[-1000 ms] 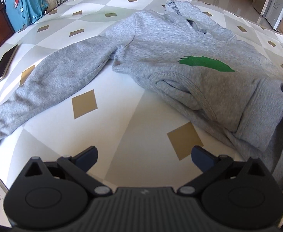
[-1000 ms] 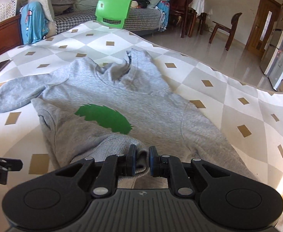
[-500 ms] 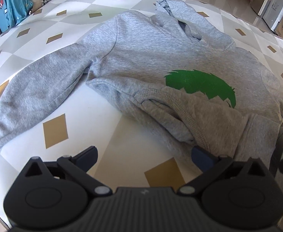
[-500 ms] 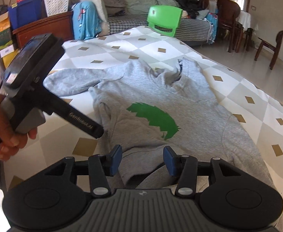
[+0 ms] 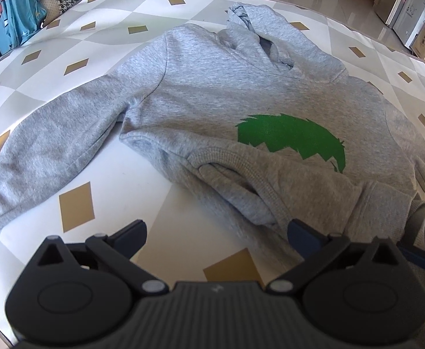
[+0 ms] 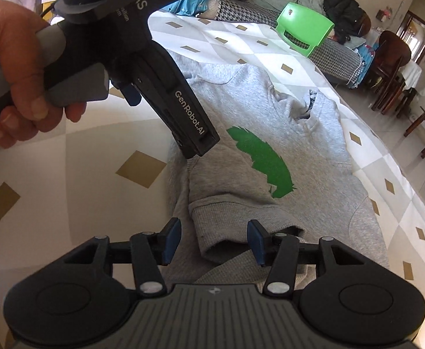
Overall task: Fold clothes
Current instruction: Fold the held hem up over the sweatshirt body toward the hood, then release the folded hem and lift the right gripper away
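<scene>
Right claw (image 6: pixel 213 240): fingers parting, pads clear of the cloth. Ribbed cuff (image 6: pixel 250 232) of the grey hoodie (image 6: pixel 285 133) lies loose in the gap, touching neither pad. Claw is tipped steeply down over the garment's near edge.

Left claw (image 5: pixel 216 232): spread wide, nothing pinched. Its left finger (image 5: pixel 131 237) is over bare surface (image 5: pixel 125 180); its right finger (image 5: pixel 302 234) is over the bunched hem (image 5: pixel 256 192), contact not resolvable. Pitched steeply downward. In the right wrist view its body (image 6: pixel 142 67) enters from 10 o'clock, nose angled toward 5 o'clock and ending over the hoodie's folded edge; the person's left hand (image 6: pixel 17 69) wraps the grey handle at 9 o'clock, fingers curled underneath.

Hoodie: front up on the diamond-patterned surface, green print (image 5: pixel 293 139) showing, hood (image 5: pixel 273 35) toward 12 o'clock in the left wrist view. One sleeve (image 5: pixel 46 151) stretches flat toward 8 o'clock. Other sleeve is folded in across the lower body, cuff at 6 o'clock in the right wrist view.

Green chair (image 6: pixel 304 29) at 1 o'clock past the surface.
</scene>
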Tool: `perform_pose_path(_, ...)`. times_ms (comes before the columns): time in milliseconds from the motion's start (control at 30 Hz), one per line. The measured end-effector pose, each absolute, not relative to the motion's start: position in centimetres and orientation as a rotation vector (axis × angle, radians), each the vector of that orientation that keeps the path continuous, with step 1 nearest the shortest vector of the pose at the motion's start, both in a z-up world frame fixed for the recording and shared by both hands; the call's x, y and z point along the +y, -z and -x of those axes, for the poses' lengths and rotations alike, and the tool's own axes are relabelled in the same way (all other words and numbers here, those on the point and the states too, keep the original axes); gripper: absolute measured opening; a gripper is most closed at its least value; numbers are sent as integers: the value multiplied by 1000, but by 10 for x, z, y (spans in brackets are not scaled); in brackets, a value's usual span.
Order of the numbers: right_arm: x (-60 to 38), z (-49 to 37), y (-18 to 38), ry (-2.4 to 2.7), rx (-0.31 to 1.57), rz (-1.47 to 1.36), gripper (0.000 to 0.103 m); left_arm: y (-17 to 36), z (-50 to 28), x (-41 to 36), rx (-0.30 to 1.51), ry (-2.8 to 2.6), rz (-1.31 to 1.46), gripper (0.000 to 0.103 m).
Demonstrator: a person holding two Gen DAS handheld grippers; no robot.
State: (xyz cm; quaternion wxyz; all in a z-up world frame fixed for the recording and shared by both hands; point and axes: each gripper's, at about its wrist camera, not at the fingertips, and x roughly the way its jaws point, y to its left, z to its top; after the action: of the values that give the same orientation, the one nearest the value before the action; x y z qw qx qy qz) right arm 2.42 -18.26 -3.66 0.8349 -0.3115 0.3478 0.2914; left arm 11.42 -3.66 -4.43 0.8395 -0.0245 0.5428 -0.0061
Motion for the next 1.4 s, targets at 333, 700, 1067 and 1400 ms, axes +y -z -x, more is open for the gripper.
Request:
perform_pose_path(333, -175, -30, 56, -605, 724, 818, 48, 42, -114, -28, 1148, 0, 81, 103)
perform_pose_path(700, -172, -40, 53, -560, 735, 776, 12, 34, -113, -19, 1124, -9, 97, 103)
perform_pose_path(1067, -174, -45, 15, -585, 771, 497, 7, 10, -109, 2, 1040, -39, 110, 103)
perform_pose_path(1400, -155, -26, -7, -625, 804, 257, 7, -6, -94, 25, 998, -41, 132, 103)
